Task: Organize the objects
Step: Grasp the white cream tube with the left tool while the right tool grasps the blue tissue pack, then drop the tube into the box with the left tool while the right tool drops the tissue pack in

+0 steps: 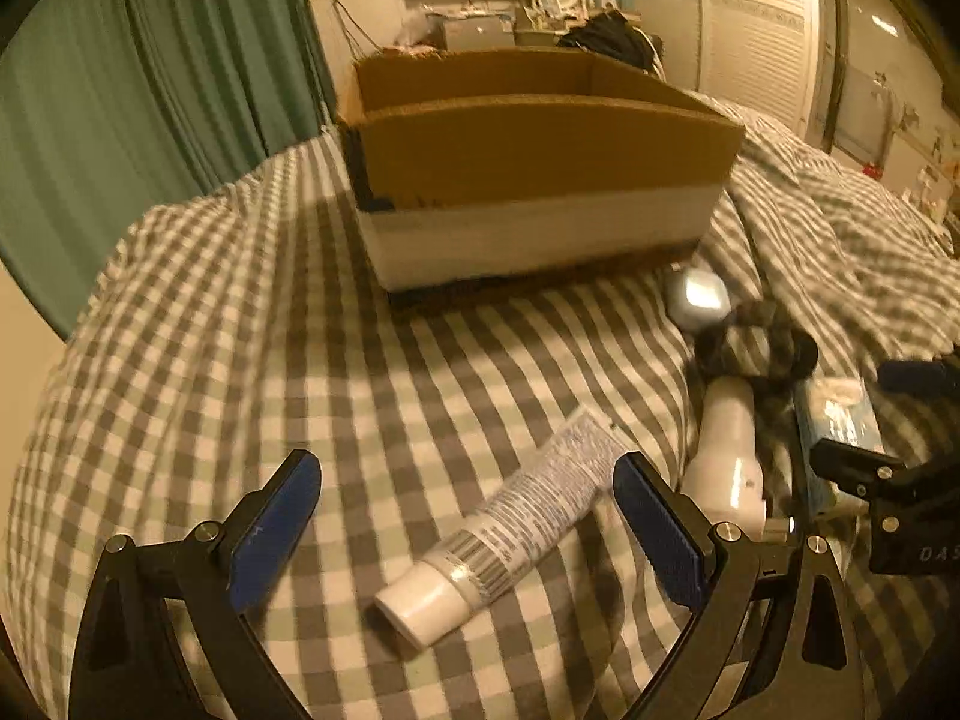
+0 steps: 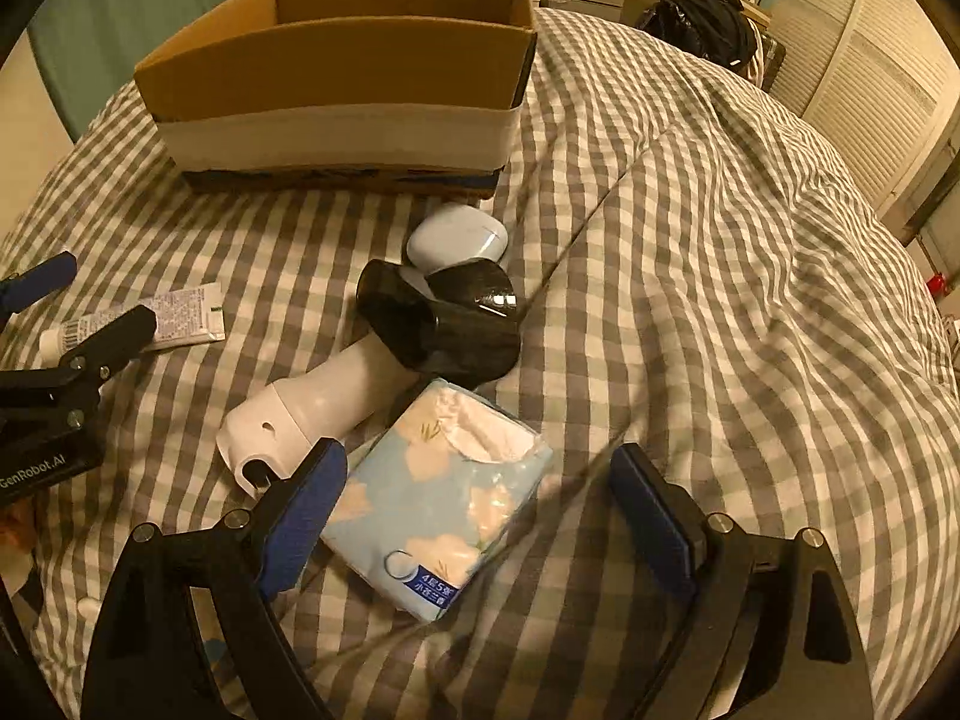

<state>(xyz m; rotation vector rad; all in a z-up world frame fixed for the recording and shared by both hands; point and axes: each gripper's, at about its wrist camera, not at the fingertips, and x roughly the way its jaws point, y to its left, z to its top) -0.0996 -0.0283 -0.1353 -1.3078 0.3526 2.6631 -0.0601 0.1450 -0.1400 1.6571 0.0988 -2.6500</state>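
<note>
The left gripper (image 1: pixel 465 531), jaws released, straddles a white tube (image 1: pixel 510 534) on the checked bed (image 1: pixel 240 360). Only the right wrist view shows the tissue pack (image 2: pixel 438 498) whole, between the right gripper's (image 2: pixel 480 516) released jaws. The cardboard box (image 2: pixel 336 66) sits at 11 o'clock.
</note>
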